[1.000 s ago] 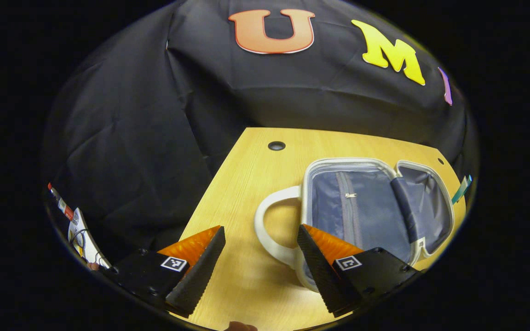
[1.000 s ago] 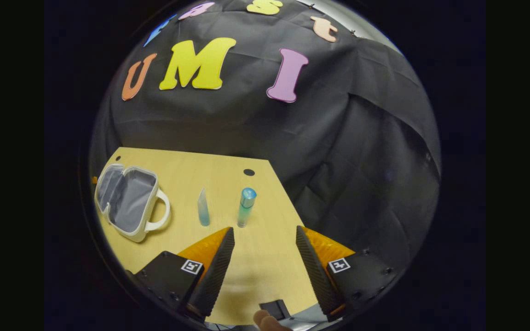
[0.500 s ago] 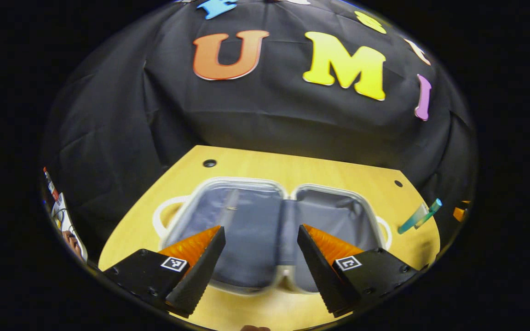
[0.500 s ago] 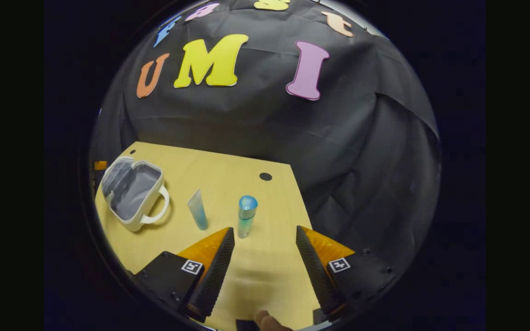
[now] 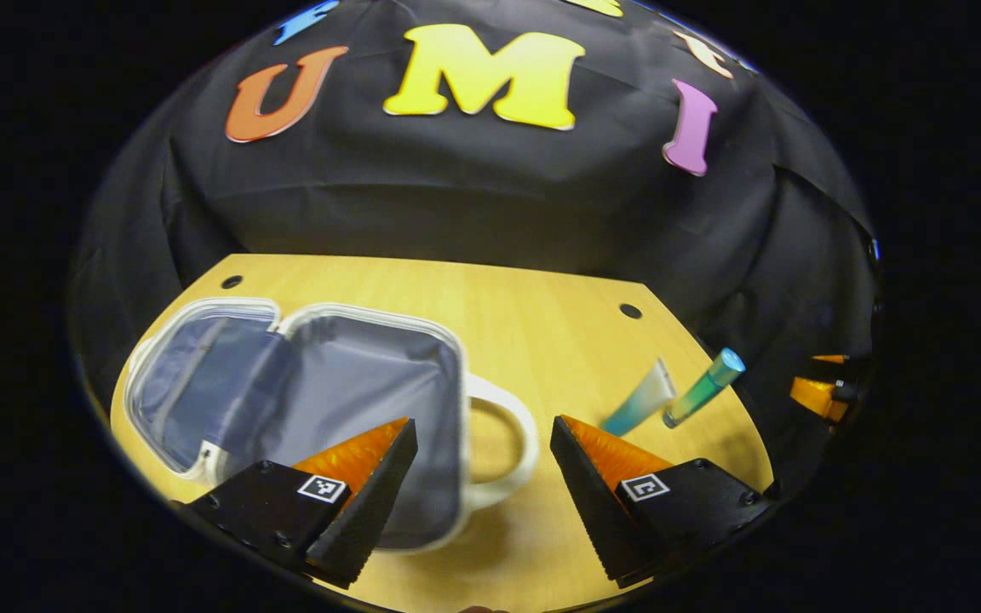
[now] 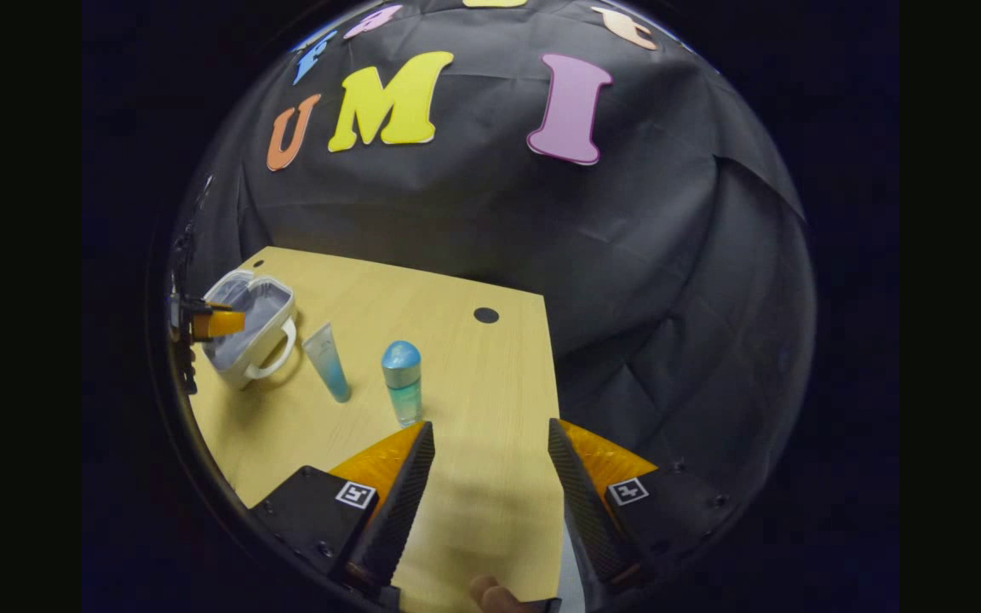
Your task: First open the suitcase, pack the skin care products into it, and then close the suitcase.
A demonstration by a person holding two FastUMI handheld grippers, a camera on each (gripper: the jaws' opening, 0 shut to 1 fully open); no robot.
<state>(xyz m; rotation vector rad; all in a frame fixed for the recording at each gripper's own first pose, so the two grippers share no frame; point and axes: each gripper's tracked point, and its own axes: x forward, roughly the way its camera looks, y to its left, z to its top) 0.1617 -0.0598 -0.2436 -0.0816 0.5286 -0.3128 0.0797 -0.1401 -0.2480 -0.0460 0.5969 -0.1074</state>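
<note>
The suitcase (image 5: 303, 400) lies open on the wooden table (image 5: 542, 315), its grey lining bare. To its handle side stand a tube (image 6: 326, 361) and a capped bottle (image 6: 403, 380). Both grippers hover with fingers spread, holding nothing — left gripper (image 5: 484, 477) over the suitcase's near edge, right gripper (image 6: 490, 485) near the bottle.

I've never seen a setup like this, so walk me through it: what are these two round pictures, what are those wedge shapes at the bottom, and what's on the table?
A person holds a pair of tongs in each hand, and each carries a camera looking forward along its own fingers. Those wedges are the fingers. The left gripper view shows the left tongs, open and empty, above an open suitcase lying on a wooden table. The right gripper view shows the right tongs, also open and empty. Beside the suitcase stand two skin care products: a tube and a blue-capped bottle. Nothing is held or packed yet.
</note>
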